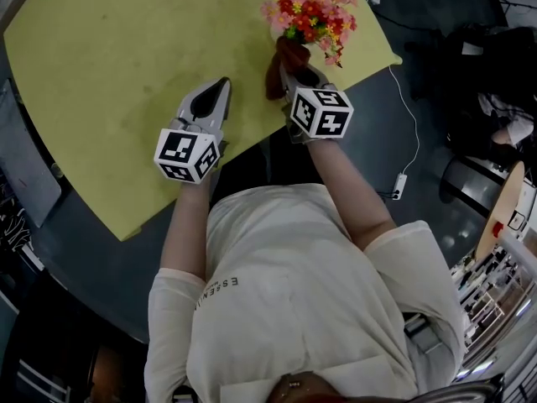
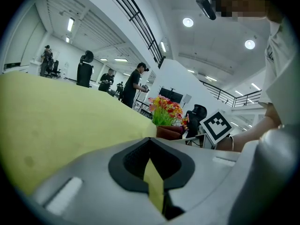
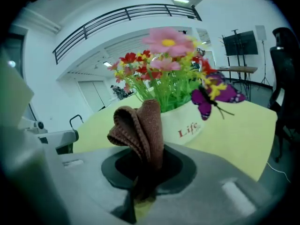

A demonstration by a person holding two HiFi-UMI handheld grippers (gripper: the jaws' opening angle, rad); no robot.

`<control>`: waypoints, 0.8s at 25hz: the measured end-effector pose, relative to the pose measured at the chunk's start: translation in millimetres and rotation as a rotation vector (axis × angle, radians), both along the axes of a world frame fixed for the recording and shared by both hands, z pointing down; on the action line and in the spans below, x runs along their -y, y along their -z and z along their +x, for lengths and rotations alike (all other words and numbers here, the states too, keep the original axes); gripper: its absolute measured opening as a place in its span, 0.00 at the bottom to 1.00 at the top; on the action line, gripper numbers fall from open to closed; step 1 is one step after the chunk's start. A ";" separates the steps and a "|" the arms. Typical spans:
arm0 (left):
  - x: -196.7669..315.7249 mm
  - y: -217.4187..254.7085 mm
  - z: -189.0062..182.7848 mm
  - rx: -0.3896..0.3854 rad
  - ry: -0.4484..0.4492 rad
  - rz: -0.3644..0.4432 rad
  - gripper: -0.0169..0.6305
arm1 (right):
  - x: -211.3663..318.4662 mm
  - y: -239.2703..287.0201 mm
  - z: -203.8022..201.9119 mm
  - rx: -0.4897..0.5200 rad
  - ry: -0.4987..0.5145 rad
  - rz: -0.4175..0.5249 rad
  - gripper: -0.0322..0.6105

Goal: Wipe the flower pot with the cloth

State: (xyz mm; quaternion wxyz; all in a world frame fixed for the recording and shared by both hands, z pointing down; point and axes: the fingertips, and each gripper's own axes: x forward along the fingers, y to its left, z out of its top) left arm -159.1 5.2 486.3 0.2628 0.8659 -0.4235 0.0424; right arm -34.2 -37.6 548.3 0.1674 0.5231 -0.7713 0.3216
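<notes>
Yellow table (image 1: 101, 57), with the person standing at its near edge and a gripper in each hand.

Right gripper (image 1: 289, 70): jaws clamped on a brown knitted cloth (image 3: 139, 125). The cloth is folded and bunched, and sticks out past the jaw tips toward the pot.

The flower pot (image 3: 185, 123) is white with red lettering on its side. It stands upright on the table's far right part, near the right edge. It is filled with artificial flowers (image 1: 310, 11) in red, pink and yellow over green leaves, and a purple butterfly ornament (image 3: 213, 95) sticks out on the right side.

In the head view the cloth sits just near and left of the flowers. In the right gripper view it overlaps the pot's left side. Cannot tell if cloth and pot actually touch.

Left gripper (image 1: 220, 89): jaws fully together, with nothing between them and only a sliver of yellow table showing through. It is over the table near its near edge, left of the right gripper, apart from the pot and pointing roughly toward the far side.

A white cable (image 1: 411, 133) lies on the dark floor to the right of the table. Some people (image 2: 133, 83) stand far off in the room beyond the table.
</notes>
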 end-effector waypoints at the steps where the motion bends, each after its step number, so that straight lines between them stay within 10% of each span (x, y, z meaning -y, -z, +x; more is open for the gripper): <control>1: -1.0 0.2 3.3 -0.002 -0.004 0.000 0.05 | -2.2 -0.1 5.7 0.005 -0.003 -0.003 0.13; 20: 27.4 10.3 77.8 -0.013 -0.028 0.053 0.05 | 6.2 -15.7 127.1 -0.045 0.073 -0.131 0.13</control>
